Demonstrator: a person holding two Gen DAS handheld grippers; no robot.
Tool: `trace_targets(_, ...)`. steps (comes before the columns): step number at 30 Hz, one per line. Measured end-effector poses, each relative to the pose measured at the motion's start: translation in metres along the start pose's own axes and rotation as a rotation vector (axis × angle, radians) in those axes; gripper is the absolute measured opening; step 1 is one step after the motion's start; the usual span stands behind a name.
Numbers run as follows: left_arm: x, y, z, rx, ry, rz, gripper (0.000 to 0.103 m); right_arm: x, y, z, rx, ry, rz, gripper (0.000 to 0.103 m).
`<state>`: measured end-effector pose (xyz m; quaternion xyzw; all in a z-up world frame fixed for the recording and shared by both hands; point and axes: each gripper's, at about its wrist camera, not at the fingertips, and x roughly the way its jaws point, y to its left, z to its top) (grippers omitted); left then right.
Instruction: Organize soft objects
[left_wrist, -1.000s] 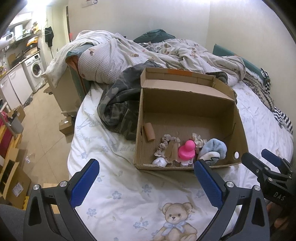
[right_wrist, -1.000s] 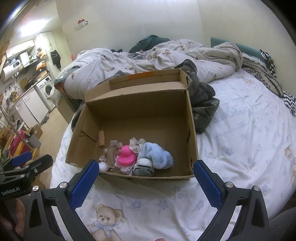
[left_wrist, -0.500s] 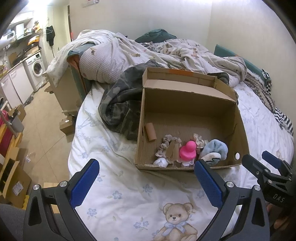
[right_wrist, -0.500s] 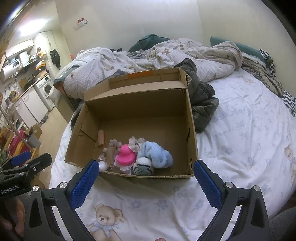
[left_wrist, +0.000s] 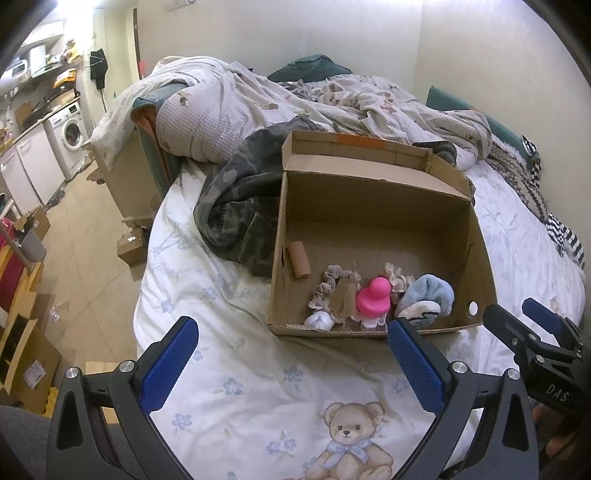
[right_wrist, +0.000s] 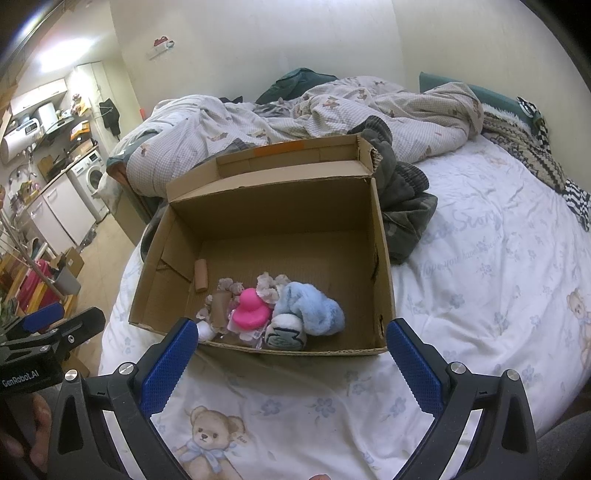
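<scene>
Risk: snagging frilly grey scrunchies beside pink rubber duck, at twelve o'clock inside brown cardboard box. Left gripper, right gripper: fingers wide apart, holding nothing.

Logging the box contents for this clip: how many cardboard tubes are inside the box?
2. One cardboard tube lies by the box's left wall; a second tube stands amid the scrunchies, left of the pink duck. More could hide under the pile.

A home bedroom: rumpled bed, washing machine in the kitchenette beyond.
</scene>
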<state>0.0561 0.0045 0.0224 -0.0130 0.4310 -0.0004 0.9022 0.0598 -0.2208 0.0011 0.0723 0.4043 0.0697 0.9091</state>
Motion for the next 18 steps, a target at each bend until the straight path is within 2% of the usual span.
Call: trace_targets(18, 0.0021, -0.0013, -0.0021, -0.001, 0.005, 0.001, 0.102, -0.0004, -0.0003, -0.0003, 0.001, -0.001, 0.0, 0.103)
